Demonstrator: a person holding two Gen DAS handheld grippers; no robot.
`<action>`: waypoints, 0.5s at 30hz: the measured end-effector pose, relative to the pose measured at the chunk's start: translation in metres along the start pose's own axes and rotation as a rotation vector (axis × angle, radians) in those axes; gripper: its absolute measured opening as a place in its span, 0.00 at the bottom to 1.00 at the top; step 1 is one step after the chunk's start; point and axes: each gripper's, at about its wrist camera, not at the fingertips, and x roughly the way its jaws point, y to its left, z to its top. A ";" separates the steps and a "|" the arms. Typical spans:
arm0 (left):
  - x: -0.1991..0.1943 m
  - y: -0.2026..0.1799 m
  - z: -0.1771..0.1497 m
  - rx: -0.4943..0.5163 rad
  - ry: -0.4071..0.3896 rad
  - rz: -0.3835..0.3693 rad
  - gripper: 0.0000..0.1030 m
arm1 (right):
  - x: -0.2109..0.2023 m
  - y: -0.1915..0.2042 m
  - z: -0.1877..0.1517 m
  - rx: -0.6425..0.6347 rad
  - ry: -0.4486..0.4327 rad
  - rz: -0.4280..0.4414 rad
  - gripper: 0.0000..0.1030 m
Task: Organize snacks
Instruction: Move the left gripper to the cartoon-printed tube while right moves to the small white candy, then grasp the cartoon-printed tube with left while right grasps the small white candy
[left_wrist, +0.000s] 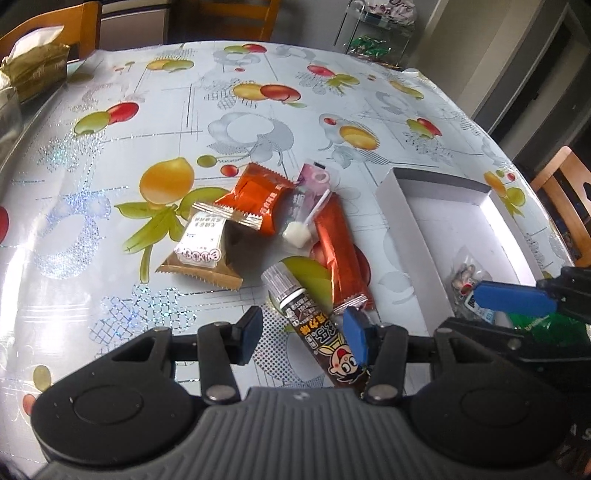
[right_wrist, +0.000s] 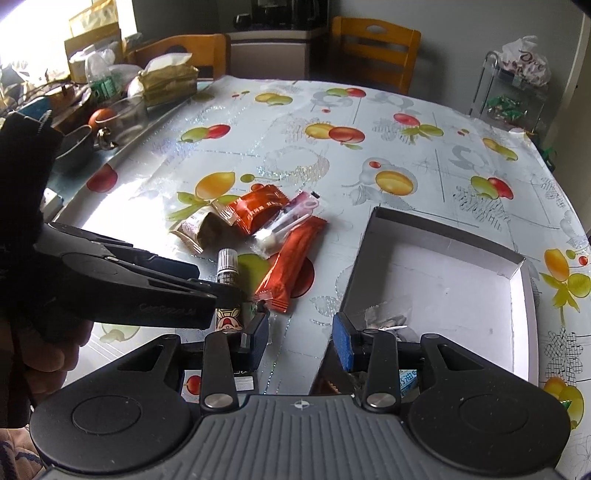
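Left tongs hang part-open astride the dark snack tube on the bench, beside the white box, pads not yet pressing. It looks light, slick and squashy, so mid-body is the spot to pinch. Right tongs stand part-open, empty, over the box rim.

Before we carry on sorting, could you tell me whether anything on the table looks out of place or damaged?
Nothing looks damaged or spilled. Most snacks lie in a loose heap outside the white box: the orange bar overlaps the lollipop packet, and the brown tube lies askew between the open left gripper fingers.
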 end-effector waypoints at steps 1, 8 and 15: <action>0.002 0.000 0.000 -0.002 0.004 0.001 0.46 | 0.001 0.000 0.000 -0.002 0.003 0.002 0.39; 0.012 0.003 0.002 0.002 0.019 -0.003 0.46 | 0.010 0.000 0.003 -0.009 0.023 0.014 0.39; 0.012 0.007 0.002 0.022 0.025 0.003 0.51 | 0.021 0.003 0.006 -0.016 0.040 0.027 0.39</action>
